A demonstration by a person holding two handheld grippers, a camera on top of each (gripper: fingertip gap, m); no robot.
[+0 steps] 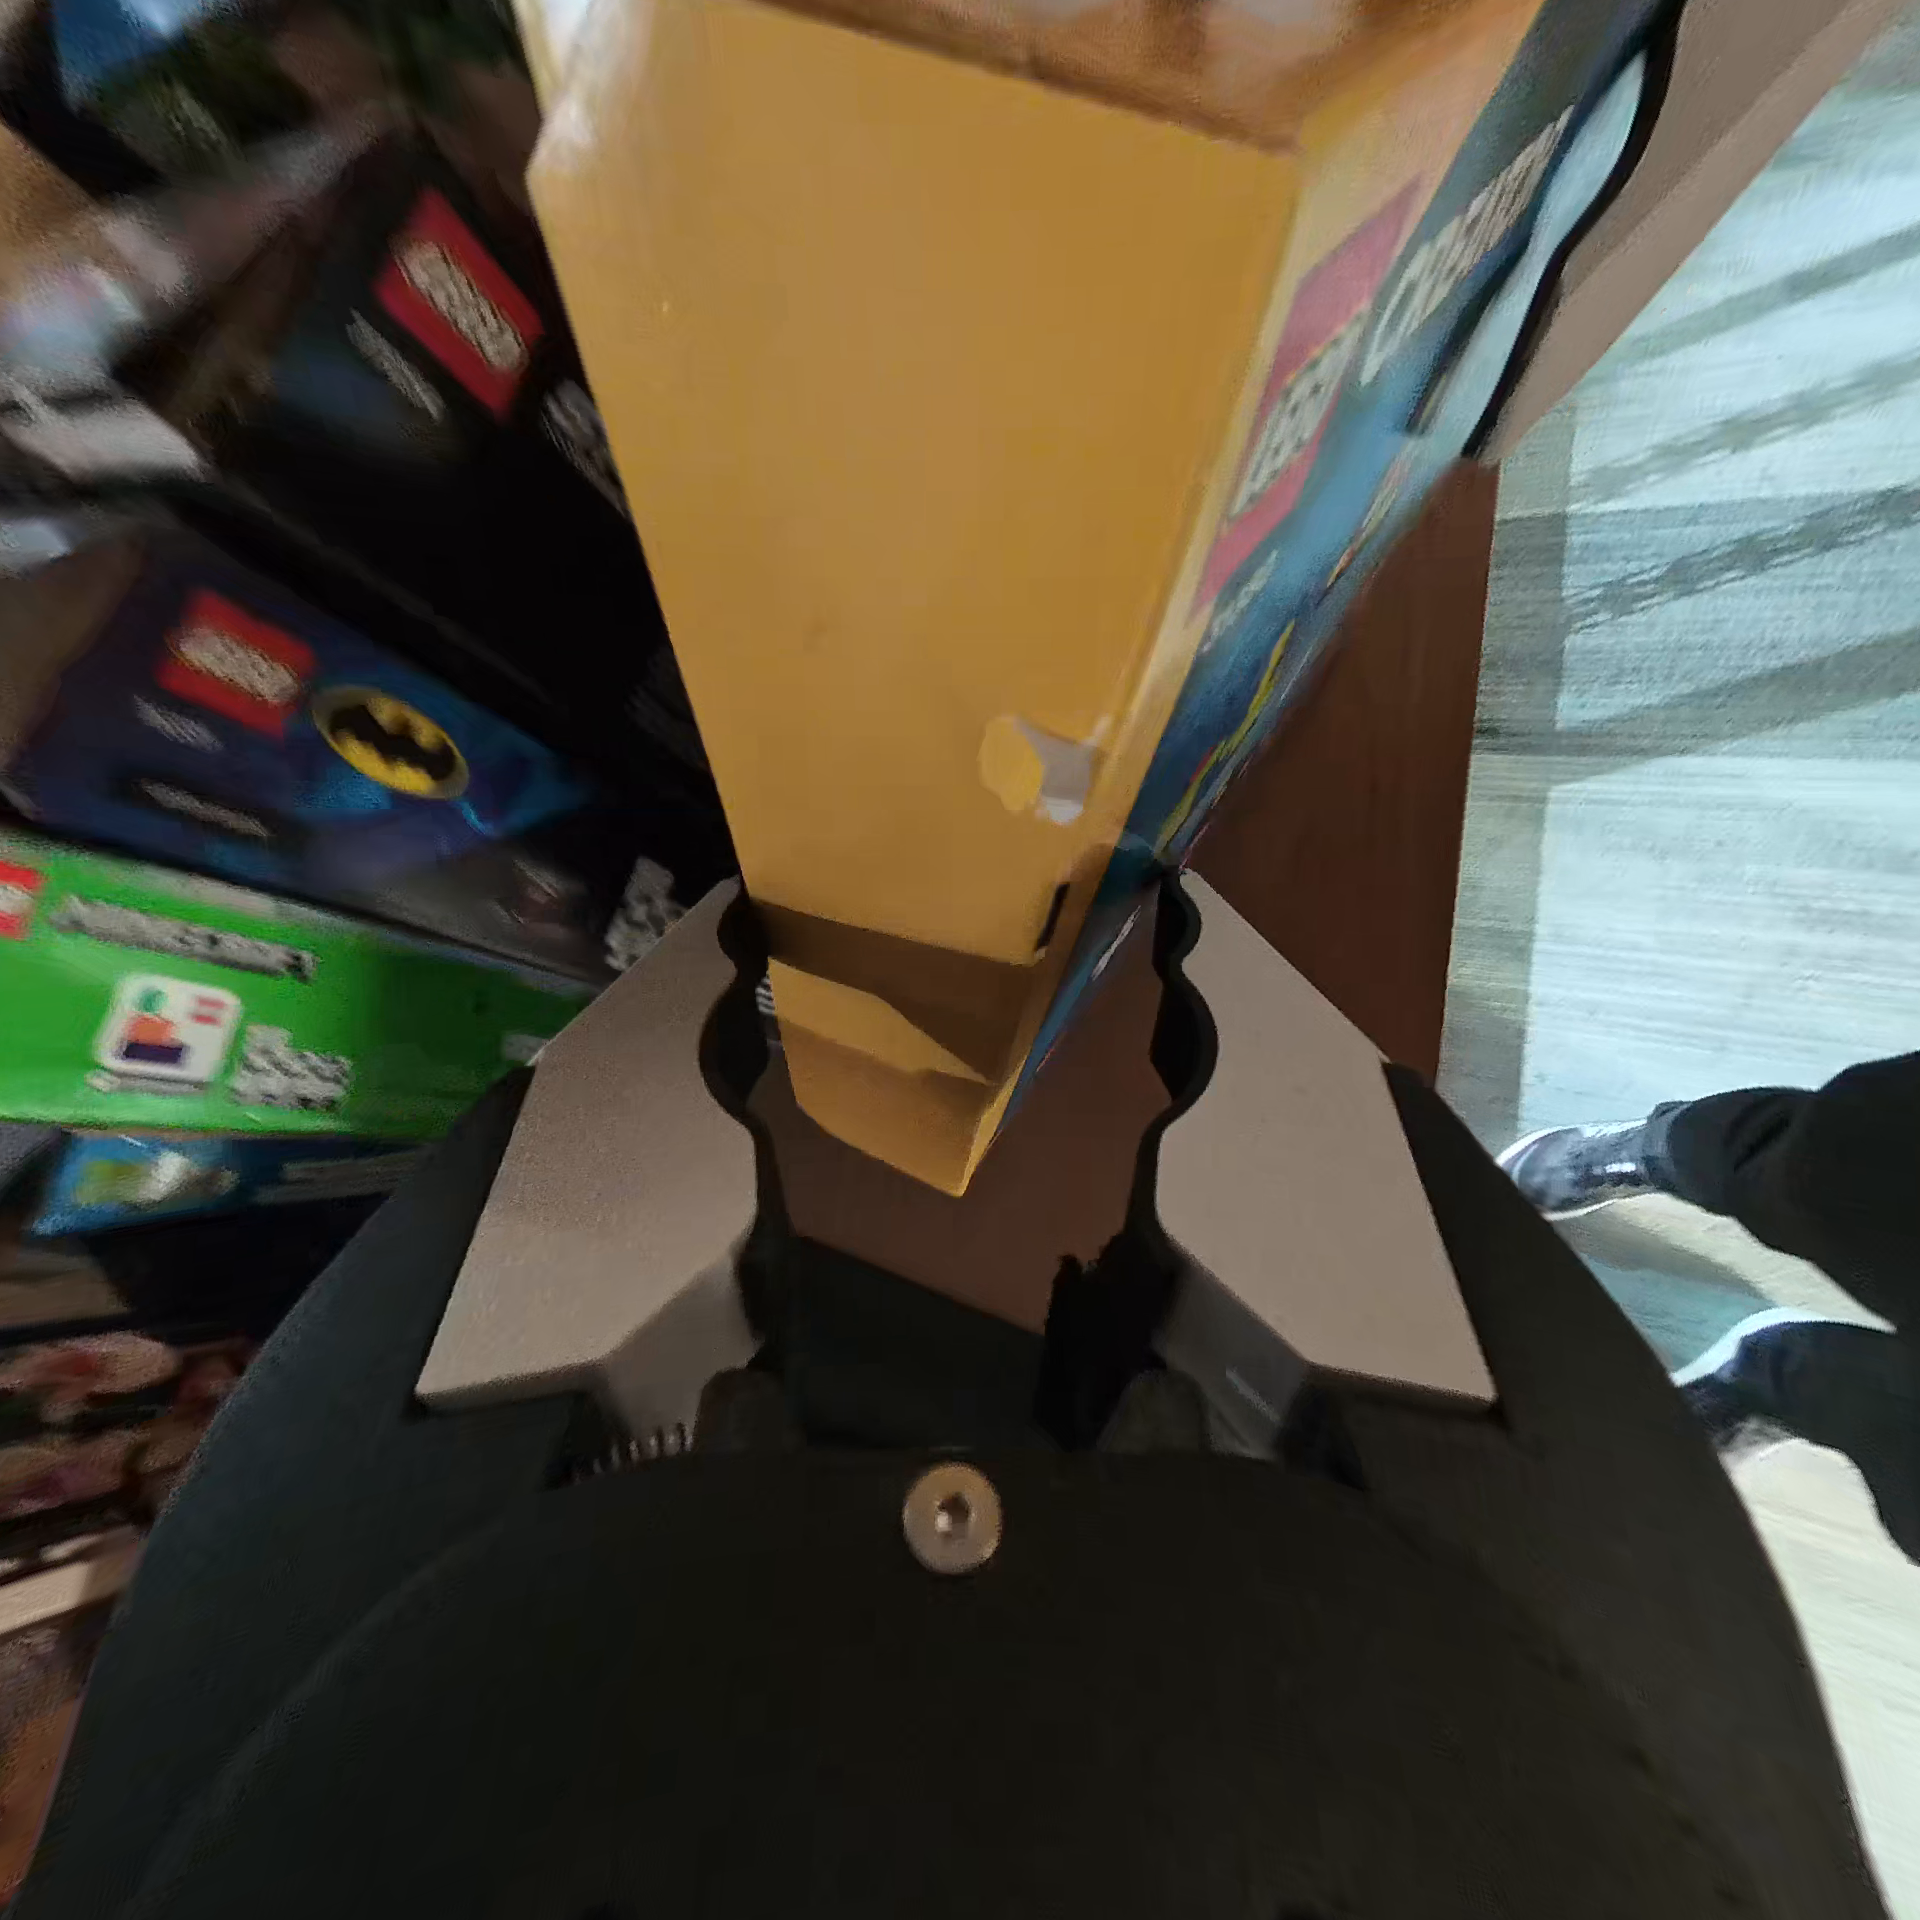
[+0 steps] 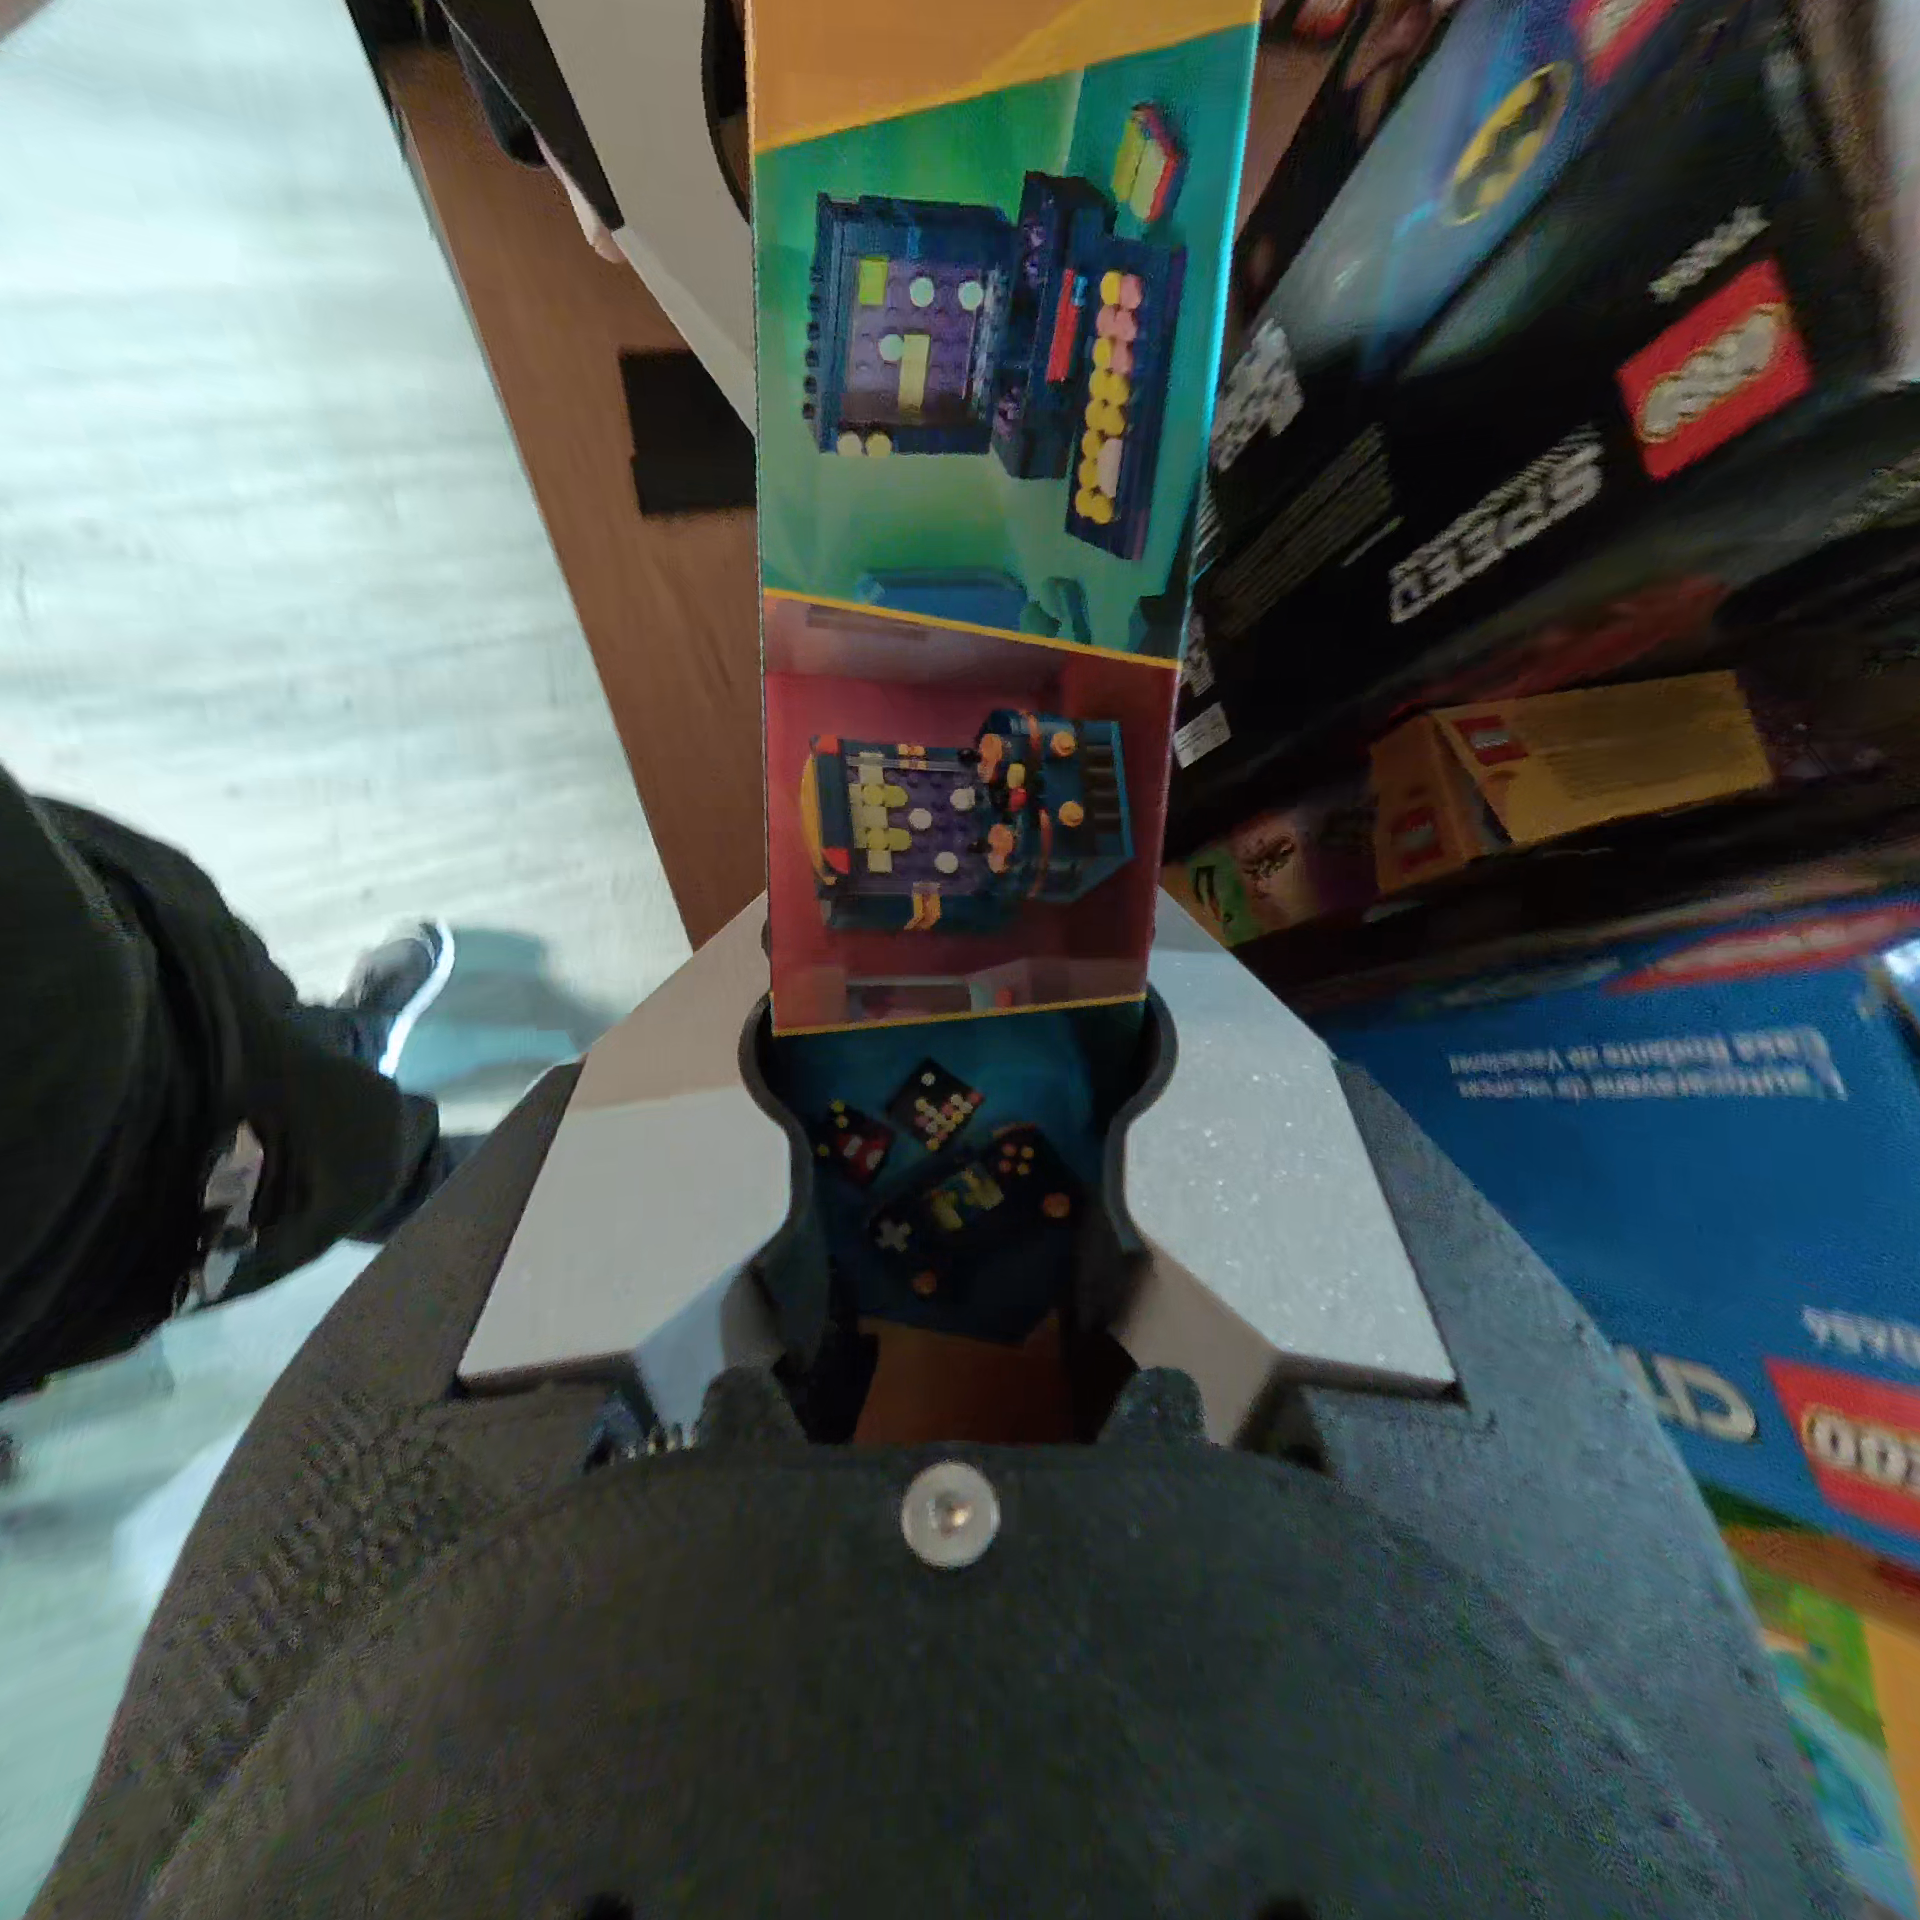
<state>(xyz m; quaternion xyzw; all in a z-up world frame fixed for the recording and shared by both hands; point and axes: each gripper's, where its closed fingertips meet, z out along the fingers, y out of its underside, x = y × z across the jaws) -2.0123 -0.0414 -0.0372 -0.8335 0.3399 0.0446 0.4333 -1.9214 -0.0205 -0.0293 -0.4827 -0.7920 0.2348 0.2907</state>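
1 box [image 2: 966, 520] points lengthwise away

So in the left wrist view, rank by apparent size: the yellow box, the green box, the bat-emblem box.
1. Yellow box, largest, though it is nearest the camera.
2. Green box
3. Bat-emblem box, partly covered, so close to the green.

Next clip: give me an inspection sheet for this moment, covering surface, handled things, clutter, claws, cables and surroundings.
Surface: wooden shelf side panel; pale floor.
Handled things: yellow box end in the left claw; picture box in the right claw, both pads pressing its sides.
Clutter: stacked toy boxes, green box, blue box, black box.
Claws: left pad contact on the tilted box unclear.
Cables: nothing seen.
Surroundings: person's leg and shoe.
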